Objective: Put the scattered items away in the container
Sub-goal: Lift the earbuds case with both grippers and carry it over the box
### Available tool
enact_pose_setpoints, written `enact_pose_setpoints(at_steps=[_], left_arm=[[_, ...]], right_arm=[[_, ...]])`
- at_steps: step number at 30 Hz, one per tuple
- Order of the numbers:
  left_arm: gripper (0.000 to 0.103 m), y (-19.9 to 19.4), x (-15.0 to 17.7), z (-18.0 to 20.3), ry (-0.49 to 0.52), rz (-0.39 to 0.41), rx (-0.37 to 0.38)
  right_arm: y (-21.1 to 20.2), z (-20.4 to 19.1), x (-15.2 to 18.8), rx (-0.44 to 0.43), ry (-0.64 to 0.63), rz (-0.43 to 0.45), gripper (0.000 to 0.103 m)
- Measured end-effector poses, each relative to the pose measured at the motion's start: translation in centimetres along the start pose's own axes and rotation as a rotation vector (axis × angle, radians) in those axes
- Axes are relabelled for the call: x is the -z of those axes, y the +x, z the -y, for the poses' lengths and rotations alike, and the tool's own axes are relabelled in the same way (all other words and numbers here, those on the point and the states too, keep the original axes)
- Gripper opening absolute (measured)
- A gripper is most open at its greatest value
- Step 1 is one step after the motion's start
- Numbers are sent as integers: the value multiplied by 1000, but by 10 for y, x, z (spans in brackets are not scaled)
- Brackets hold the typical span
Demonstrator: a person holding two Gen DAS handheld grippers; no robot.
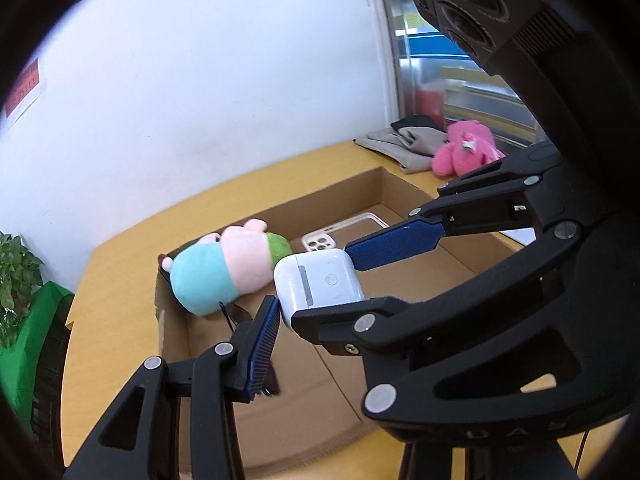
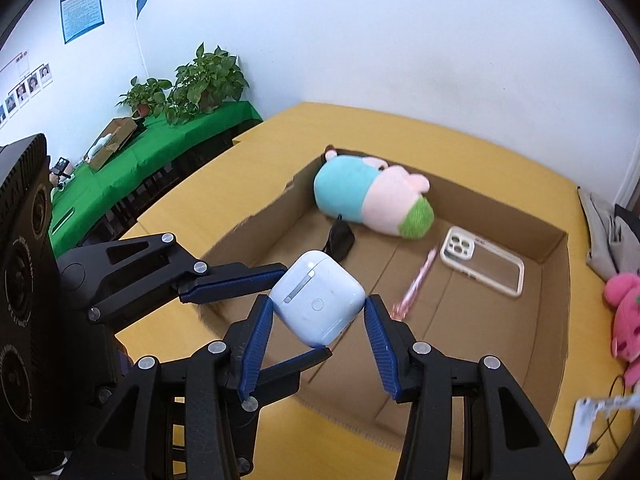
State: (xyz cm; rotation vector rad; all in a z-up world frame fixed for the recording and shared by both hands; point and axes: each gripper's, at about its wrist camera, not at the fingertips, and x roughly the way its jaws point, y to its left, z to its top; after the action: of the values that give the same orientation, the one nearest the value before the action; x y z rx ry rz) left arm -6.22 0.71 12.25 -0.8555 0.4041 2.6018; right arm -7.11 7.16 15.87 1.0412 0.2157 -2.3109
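A white earbud case (image 2: 318,300) hangs over the near part of the open cardboard box (image 2: 556,256). My right gripper (image 2: 319,312) is shut on it, one blue pad on each side. My left gripper (image 2: 296,316) also touches the case from the left, one finger above and one below. In the left wrist view the case (image 1: 320,282) sits between my left gripper's pads (image 1: 316,280), with the right gripper's fingers crossing in. In the box lie a pig plush (image 2: 372,198), a phone case (image 2: 482,266), a pink pen (image 2: 416,286) and a small black item (image 2: 340,240).
A pink plush (image 2: 626,320) and folded grey cloth (image 2: 604,228) lie on the yellow table (image 2: 440,136) right of the box. A white object with a cable (image 2: 588,424) is at the near right. A green-covered bench with plants (image 2: 200,80) stands to the left.
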Motion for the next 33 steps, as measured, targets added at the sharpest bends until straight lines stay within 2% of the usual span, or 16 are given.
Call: enact_pose_setpoints(at_steps=[6, 10, 19, 26, 28, 30, 33], left_arm=[[43, 40, -22, -30, -32, -59, -21], [42, 75, -25, -44, -74, -133, 2], [42, 144, -3, -57, -144, -320, 38], [42, 179, 15, -63, -192, -449, 73], [42, 187, 19, -68, -223, -491, 77], [42, 196, 26, -73, -258, -547, 82], [42, 202, 31, -75, -280, -582, 88]], right_arm=[[40, 32, -42, -68, 48, -47, 51], [74, 45, -53, -58, 47, -95, 51], [149, 82, -42, -139, 135, -223, 51], [194, 99, -30, -201, 183, -321, 51], [203, 101, -29, -220, 191, -337, 48], [210, 103, -29, -220, 198, -345, 33], [221, 106, -26, -231, 213, -360, 30]])
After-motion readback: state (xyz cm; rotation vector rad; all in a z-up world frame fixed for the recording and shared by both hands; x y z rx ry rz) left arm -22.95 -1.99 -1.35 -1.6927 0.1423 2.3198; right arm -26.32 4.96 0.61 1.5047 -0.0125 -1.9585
